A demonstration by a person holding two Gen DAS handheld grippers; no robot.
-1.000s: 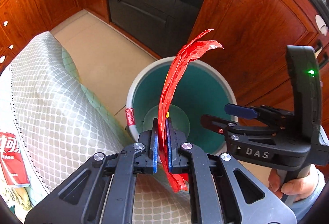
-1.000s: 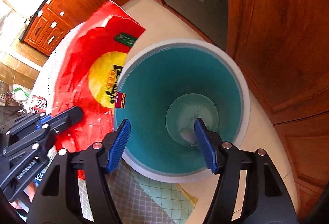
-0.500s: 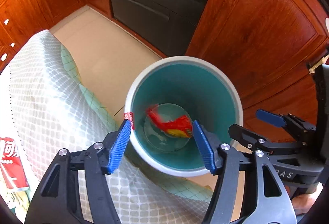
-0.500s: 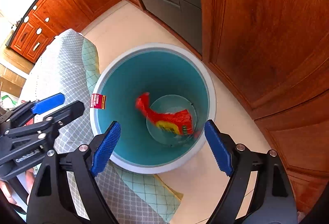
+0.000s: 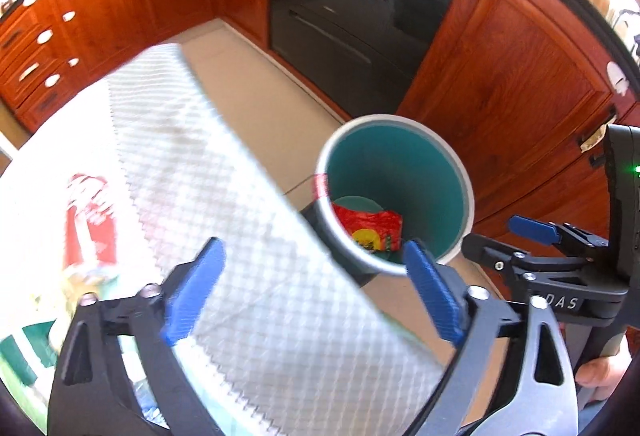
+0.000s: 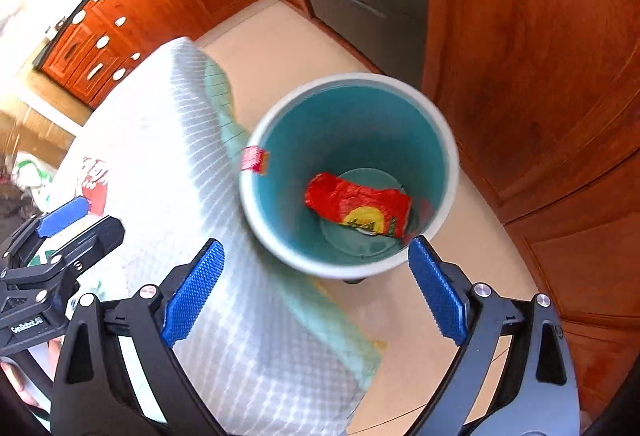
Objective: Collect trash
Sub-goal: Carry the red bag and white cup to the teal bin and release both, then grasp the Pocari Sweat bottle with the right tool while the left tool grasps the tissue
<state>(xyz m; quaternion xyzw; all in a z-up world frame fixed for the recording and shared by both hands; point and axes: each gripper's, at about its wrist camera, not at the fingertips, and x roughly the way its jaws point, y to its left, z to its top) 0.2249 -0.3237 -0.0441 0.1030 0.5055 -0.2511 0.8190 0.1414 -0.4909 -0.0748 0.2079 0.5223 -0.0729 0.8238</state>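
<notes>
A red and yellow snack wrapper (image 5: 370, 227) (image 6: 358, 206) lies at the bottom of the white bin with a teal inside (image 5: 452, 164) (image 6: 448, 140), which stands on the floor beside the table. My left gripper (image 5: 316, 296) hangs above the table's edge, its jaws opening wide with nothing between them. My right gripper (image 6: 314, 290) hovers over the bin's near rim, jaws also opening and empty; it shows in the left wrist view too (image 5: 516, 236). A red drink can (image 5: 90, 220) lies on the table to the left.
A quilted white and green cloth (image 5: 224, 196) (image 6: 172, 140) covers the table. Wooden cabinets (image 5: 500, 76) and a black oven (image 5: 360, 8) stand behind the bin. More litter (image 5: 80, 288) lies near the can. A hand (image 5: 600, 380) grips the right tool's handle.
The left gripper let go of the red wrapper, which fell into the bin. Both grippers spread their jaws and rose, drawing back from the bin toward the table.
</notes>
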